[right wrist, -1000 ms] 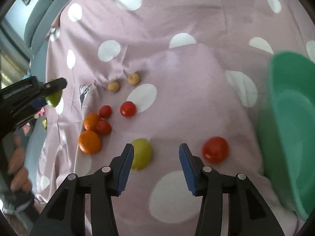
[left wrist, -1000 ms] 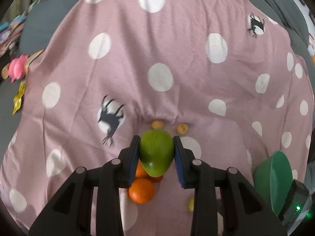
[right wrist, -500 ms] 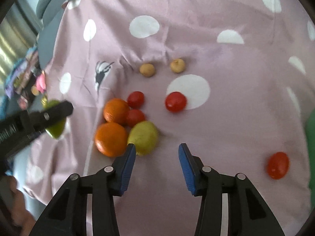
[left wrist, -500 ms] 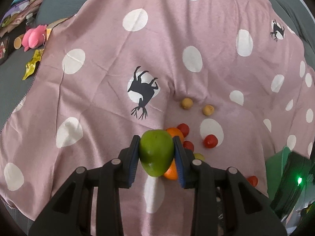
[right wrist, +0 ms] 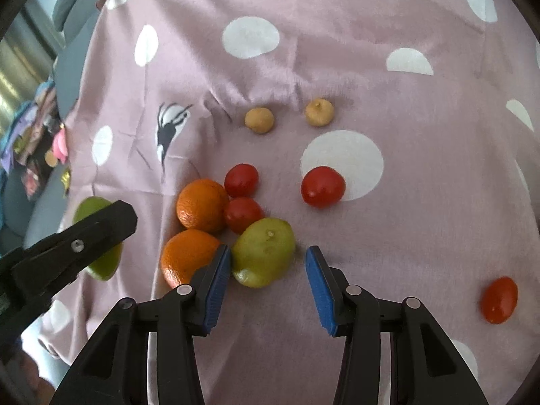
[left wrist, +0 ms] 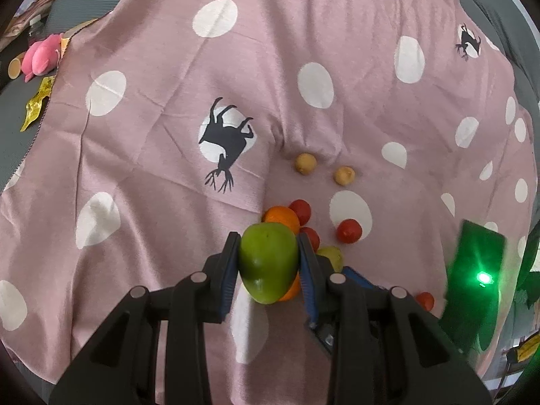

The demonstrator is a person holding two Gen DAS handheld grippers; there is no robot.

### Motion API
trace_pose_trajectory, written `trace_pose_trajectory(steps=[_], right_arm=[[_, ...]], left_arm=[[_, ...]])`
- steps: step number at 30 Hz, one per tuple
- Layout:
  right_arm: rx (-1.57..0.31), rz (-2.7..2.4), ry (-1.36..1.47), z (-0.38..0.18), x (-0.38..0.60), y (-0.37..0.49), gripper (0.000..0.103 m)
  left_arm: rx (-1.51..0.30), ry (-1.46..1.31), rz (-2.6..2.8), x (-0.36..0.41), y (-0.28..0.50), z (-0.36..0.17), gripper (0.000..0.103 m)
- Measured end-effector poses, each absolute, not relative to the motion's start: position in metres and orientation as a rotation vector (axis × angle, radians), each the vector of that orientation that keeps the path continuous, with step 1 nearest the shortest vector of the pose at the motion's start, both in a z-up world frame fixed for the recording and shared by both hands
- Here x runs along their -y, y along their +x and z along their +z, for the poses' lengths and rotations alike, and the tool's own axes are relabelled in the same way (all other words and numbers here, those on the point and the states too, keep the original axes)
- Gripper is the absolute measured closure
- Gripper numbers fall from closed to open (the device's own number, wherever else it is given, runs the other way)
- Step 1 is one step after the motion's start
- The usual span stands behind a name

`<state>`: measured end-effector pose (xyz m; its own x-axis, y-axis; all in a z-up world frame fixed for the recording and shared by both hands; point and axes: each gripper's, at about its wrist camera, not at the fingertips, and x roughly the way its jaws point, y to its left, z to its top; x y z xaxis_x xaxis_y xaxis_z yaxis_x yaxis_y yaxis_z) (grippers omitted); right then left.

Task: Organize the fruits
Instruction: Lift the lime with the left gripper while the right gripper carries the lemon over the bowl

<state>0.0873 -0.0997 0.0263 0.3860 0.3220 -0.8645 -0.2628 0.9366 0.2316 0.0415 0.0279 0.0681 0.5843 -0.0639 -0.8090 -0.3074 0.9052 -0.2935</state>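
My left gripper (left wrist: 268,263) is shut on a green apple (left wrist: 269,265) and holds it above the cloth; the apple also shows in the right wrist view (right wrist: 98,239). My right gripper (right wrist: 268,270) is open, its jaws either side of a yellow-green fruit (right wrist: 263,251) lying on the pink dotted cloth (right wrist: 388,17). Two oranges (right wrist: 202,204) (right wrist: 187,256) lie left of that fruit. Three red tomatoes (right wrist: 241,179) (right wrist: 243,214) (right wrist: 323,186) lie behind it, and another (right wrist: 499,299) lies at the right. Two small tan fruits (right wrist: 259,119) (right wrist: 319,112) lie farther back.
A green bowl (left wrist: 472,270) is at the right edge of the left wrist view, blurred, beside a green light. A pink toy (left wrist: 42,57) and wrappers lie on the grey surface off the cloth's left edge.
My right gripper has moved forward and down until its open jaws flank the yellow-green fruit. My left gripper still holds the green apple and has shifted slightly.
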Motion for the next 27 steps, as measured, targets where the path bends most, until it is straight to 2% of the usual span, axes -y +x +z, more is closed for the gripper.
trace_pose_trajectory(steps=[2,6,13,19,27], right_arm=[[-1.124,0.376,0.059,0.022,0.099,0.089,0.064],[-1.103,0.359,-0.006,0.022,0.094,0.082,0.064],[-1.062,0.309,0.05,0.033,0.114,0.078,0.064],[-0.962,0.245,0.195,0.068,0.172,0.071,0.064],[-0.794,0.078,0.246,0.109,0.239,0.048,0.064]], left_arm=[[-0.939,-0.432,0.146,-0.027,0.041,0.069,0.07],[-0.943,-0.426,0.134,-0.024,0.041,0.069,0.07],[-0.928,-0.408,0.094,-0.01,0.041,0.076,0.07],[-0.906,-0.36,0.029,0.016,0.041,0.088,0.07],[-0.884,-0.278,-0.094,0.066,0.044,0.1,0.07]])
